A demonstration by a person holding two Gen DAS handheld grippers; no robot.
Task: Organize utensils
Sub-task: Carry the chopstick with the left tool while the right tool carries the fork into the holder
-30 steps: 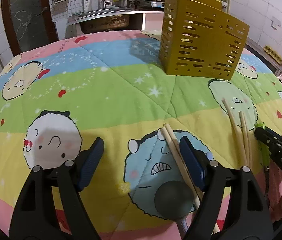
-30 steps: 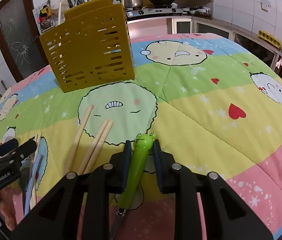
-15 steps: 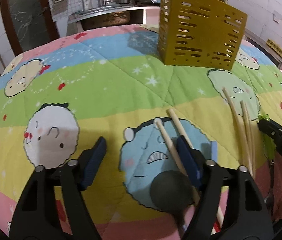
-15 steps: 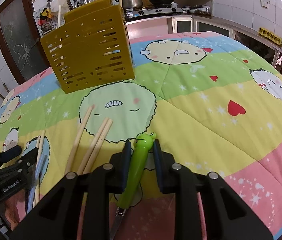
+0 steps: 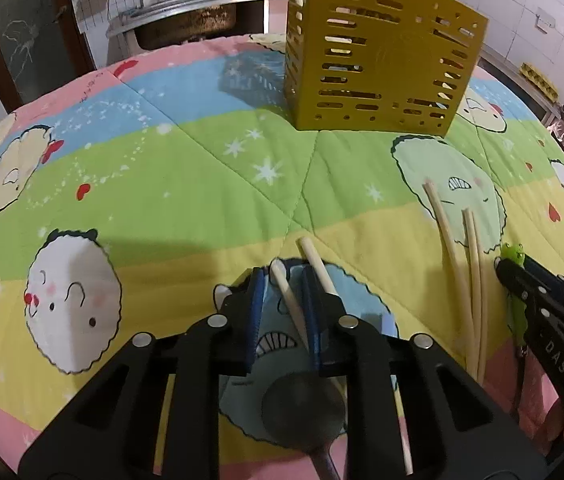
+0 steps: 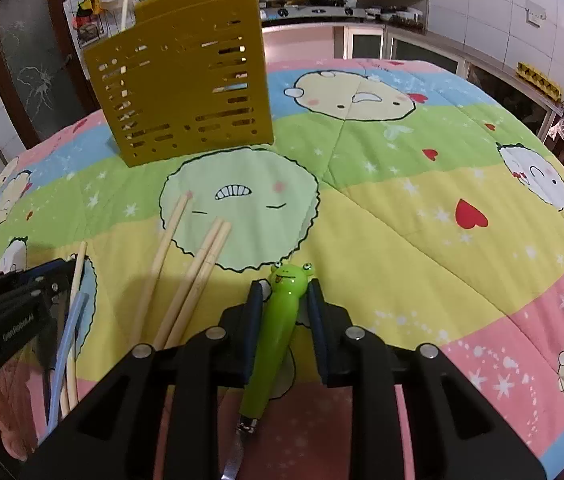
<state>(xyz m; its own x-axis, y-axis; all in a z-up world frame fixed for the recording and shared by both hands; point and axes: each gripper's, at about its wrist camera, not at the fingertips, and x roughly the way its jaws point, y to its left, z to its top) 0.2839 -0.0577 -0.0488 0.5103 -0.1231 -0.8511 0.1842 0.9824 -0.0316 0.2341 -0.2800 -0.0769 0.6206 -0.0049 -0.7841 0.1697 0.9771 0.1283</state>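
Your left gripper (image 5: 282, 280): its jaws have just been closing and now stand narrow, with one wooden chopstick (image 5: 287, 301) slanting between the blue pads. It leans against the right pad; you cannot tell from the left wrist view whether the left pad touches it.
Second chopstick (image 5: 318, 268): lies just outside the right pad, next to the first one.
Dark spoon (image 5: 302, 408): its round bowl sits beneath that gripper's body, on the blue cartoon face, with the handle running off the bottom edge.
Pale blue stick (image 6: 67, 344): visible in the right wrist view beside your left gripper, alongside a chopstick.
Your right gripper (image 6: 284, 286): clenched on the frog-handled utensil (image 6: 278, 320), both pads against the green handle, the frog head poking out past the fingertips and the metal end trailing back under the gripper.
Loose chopsticks (image 6: 192, 280): three lie on the quilt between your two grippers, tips on the pale green cartoon face, two of them touching side by side.
Quilt (image 6: 402, 220): striped, printed with cartoon faces, hearts and stars, covering the whole work surface.
Yellow utensil holder (image 6: 186, 92): upright at the far side, slotted walls, well apart from both grippers, with sticks standing in it.
Behind it: a kitchen counter with sink (image 5: 186, 20), stove and pots.
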